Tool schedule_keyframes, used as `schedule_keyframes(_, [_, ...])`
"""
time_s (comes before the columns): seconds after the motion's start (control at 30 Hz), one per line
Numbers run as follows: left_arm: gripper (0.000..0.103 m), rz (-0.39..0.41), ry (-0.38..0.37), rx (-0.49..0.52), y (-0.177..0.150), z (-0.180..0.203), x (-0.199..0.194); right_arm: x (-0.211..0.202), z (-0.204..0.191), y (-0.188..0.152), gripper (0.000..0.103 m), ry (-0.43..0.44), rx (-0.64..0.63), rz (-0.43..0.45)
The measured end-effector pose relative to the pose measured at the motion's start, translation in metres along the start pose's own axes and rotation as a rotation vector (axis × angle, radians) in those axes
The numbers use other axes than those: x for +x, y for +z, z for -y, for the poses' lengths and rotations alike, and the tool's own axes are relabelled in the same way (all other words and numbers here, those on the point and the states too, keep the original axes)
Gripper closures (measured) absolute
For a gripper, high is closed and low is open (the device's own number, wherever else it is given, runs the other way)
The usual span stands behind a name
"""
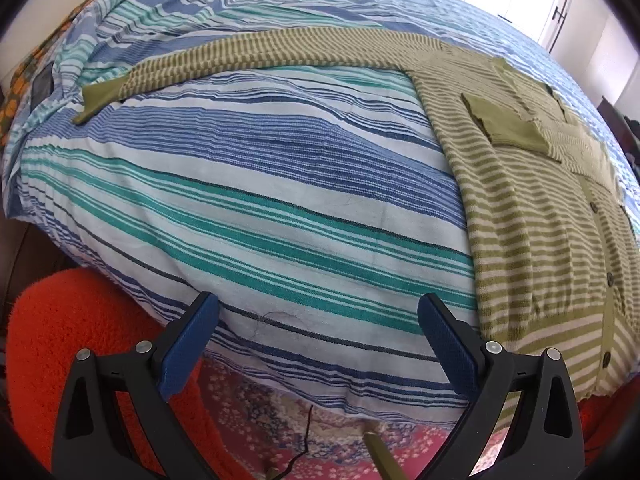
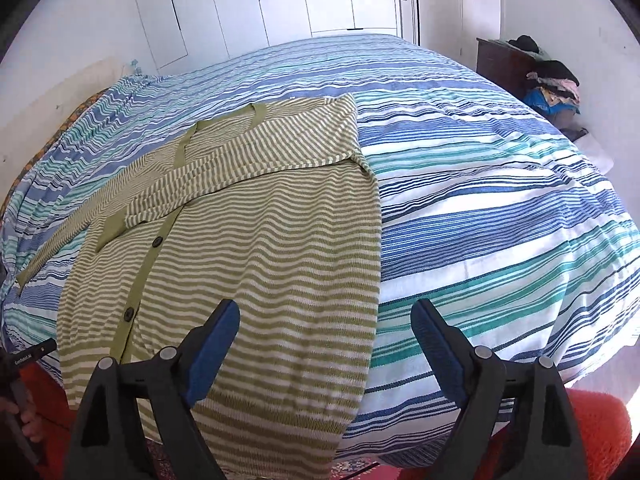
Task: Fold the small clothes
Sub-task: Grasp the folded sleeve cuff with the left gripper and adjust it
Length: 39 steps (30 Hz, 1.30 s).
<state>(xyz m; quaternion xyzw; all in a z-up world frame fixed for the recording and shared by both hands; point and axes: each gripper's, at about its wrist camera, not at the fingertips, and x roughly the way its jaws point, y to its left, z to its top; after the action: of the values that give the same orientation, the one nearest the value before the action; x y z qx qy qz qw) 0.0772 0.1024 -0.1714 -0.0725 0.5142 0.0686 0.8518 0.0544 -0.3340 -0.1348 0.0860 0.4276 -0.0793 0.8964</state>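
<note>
A: Where is the striped cardigan (image 2: 248,240)?
B: Flat on the striped bedspread (image 2: 500,200), one sleeve (image 2: 256,164) folded across its chest.
A: The grippers?
B: The left gripper (image 1: 318,344) and the right gripper (image 2: 325,350) both gape wide, holding nothing.

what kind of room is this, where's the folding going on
Most likely a bedroom at home. The green striped cardigan lies on a bed covered by a blue and teal striped bedspread, white cupboard doors line the far wall, and a dark side cabinet holds a pile of clothes.
</note>
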Motion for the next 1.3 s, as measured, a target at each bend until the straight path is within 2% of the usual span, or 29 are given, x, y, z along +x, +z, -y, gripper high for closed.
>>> schedule_keyframes(0.1, [0.003,0.088,-0.133,-0.013,0.025,-0.013,-0.029,0.000,-0.008,-0.003,0.016,0.015,-0.033,-0.010])
schedule_keyframes(0.17, [0.003,0.101,-0.258,-0.028,0.052,-0.020,-0.040,0.001,-0.014,-0.003,0.016,0.029,-0.057,-0.001])
schedule_keyframes(0.27, [0.004,0.036,-0.503,-0.095,0.096,-0.018,-0.036,0.007,-0.021,-0.004,0.016,0.050,-0.077,-0.015])
schedule_keyframes(0.37, [0.008,-0.045,-0.719,-0.158,0.120,0.004,-0.016,0.012,-0.025,-0.004,0.016,0.068,-0.084,-0.027])
schedule_keyframes(0.43, [0.025,-0.121,-0.798,-0.142,0.128,0.035,0.004,0.014,-0.025,-0.003,0.016,0.073,-0.084,-0.028])
schedule_keyframes(0.47, [0.027,-0.150,-0.802,-0.122,0.129,0.053,0.012,0.015,-0.025,-0.004,0.016,0.076,-0.080,-0.028])
schedule_keyframes(0.57, [0.035,-0.187,-0.707,-0.092,0.138,0.086,0.044,0.013,-0.022,-0.005,0.016,0.081,-0.069,-0.030])
schedule_keyframes(0.67, [0.037,-0.199,-0.661,-0.134,0.148,0.094,0.066,0.011,-0.018,-0.006,0.016,0.083,-0.059,-0.027])
schedule_keyframes(0.8, [0.037,-0.201,-0.577,-0.127,0.159,0.094,0.082,0.012,-0.012,-0.007,0.016,0.083,-0.038,-0.037])
schedule_keyframes(0.9, [0.038,-0.233,-0.561,-0.142,0.160,0.094,0.098,0.017,-0.007,-0.006,0.016,0.090,-0.011,-0.049])
schedule_keyframes(0.97, [0.056,-0.248,-0.569,-0.138,0.159,0.095,0.104,0.020,-0.004,-0.005,0.016,0.096,0.006,-0.057])
schedule_keyframes(1.0, [0.077,-0.263,-0.585,-0.130,0.160,0.097,0.106,0.022,-0.003,-0.004,0.016,0.098,0.015,-0.061])
schedule_keyframes(1.03, [0.085,-0.269,-0.595,-0.123,0.160,0.099,0.107,0.022,-0.002,-0.004,0.016,0.099,0.022,-0.064])
schedule_keyframes(1.13, [0.082,-0.259,-0.577,-0.112,0.163,0.099,0.107,0.024,0.000,-0.003,0.016,0.100,0.038,-0.064])
schedule_keyframes(1.17, [0.076,-0.261,-0.547,-0.115,0.165,0.098,0.110,0.024,0.001,-0.003,0.016,0.100,0.041,-0.064])
schedule_keyframes(1.2, [0.062,-0.261,-0.534,-0.123,0.165,0.096,0.113,0.025,0.001,-0.003,0.016,0.101,0.044,-0.064])
schedule_keyframes(1.23, [0.059,-0.258,-0.538,-0.131,0.165,0.094,0.114,0.025,0.001,-0.002,0.016,0.102,0.046,-0.065])
schedule_keyframes(1.27, [0.059,-0.261,-0.541,-0.137,0.165,0.093,0.116,0.026,0.001,-0.003,0.016,0.104,0.047,-0.067])
schedule_keyframes(1.3, [0.066,-0.266,-0.542,-0.137,0.166,0.094,0.117,0.027,0.000,-0.003,0.016,0.105,0.047,-0.071])
